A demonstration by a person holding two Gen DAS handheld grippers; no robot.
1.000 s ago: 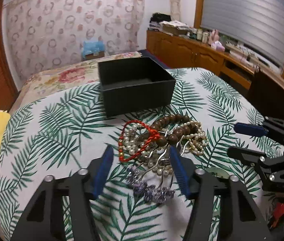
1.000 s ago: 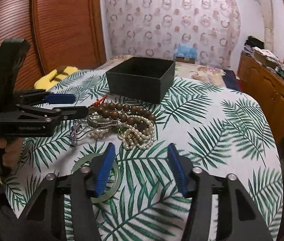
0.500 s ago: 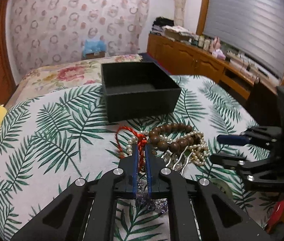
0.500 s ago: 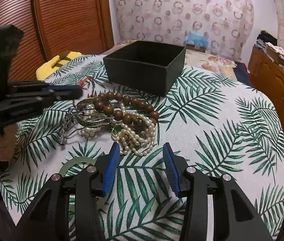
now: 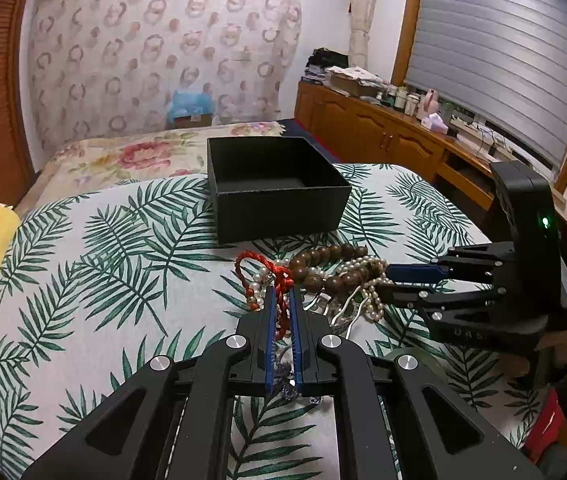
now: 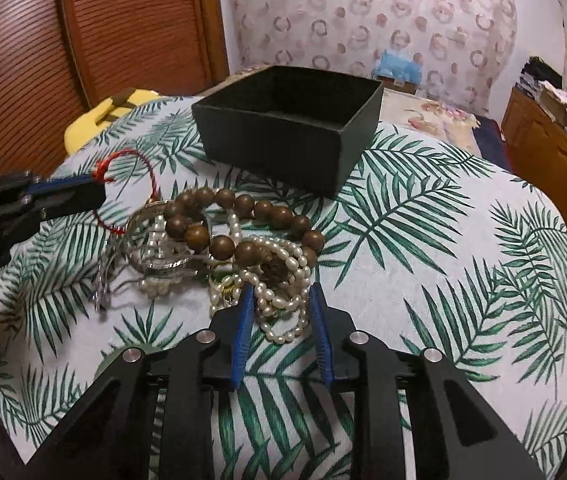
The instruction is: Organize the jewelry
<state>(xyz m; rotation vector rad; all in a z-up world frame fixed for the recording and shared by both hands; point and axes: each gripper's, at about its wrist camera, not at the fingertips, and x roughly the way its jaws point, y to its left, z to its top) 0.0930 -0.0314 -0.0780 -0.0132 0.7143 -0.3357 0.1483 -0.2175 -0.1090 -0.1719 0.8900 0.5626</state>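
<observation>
Now the left gripper [image 5: 282, 294] has squeezed tight on the red string bracelet [image 5: 267, 270] and the right gripper [image 6: 279, 298] has slid in around the pearls [image 6: 283, 280].

Its two fingers sit apart, touching the pearl pile beside the brown beads [image 6: 239, 220]. All the jewelry lies on the leafy cloth [image 6: 443, 260], near the black box [image 6: 287, 128].

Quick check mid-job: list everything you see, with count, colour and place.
Box: 1, black, open, behind the pile.
Red cord: 1, red, left side of pile, in the left gripper.
Wood beads: 1 strand, brown, on top of pile.
Pearls: several strands, white, pile's near side.
Bangle: 1, silver, under the wood beads.
Cloth: 1, white with green leaves, under everything.
Left gripper: shut on red cord.
Right gripper: open, straddling pearls.
</observation>
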